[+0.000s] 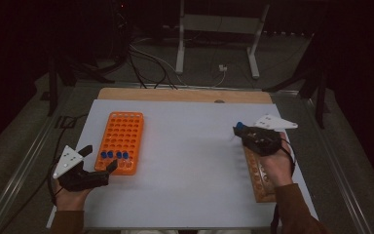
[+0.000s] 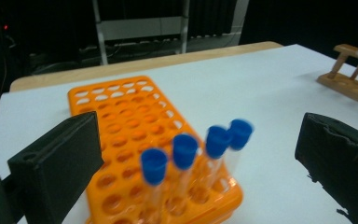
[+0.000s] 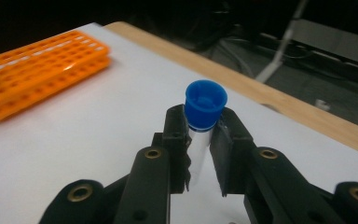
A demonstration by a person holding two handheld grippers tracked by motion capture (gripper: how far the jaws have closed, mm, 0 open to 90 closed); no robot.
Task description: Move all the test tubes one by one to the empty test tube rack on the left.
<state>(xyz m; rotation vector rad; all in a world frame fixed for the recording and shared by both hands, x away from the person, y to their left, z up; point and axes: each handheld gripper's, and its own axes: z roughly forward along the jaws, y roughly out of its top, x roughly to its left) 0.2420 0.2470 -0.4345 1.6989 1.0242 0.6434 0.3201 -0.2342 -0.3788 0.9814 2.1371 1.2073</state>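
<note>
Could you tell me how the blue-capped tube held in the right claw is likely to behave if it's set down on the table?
The tube looks round and smooth, so lying flat it would probably roll on the table. Its clear wall suggests glass or thin plastic, perhaps fragile. The right claw pinches it just under the cap, so it may slip or swing.
</note>
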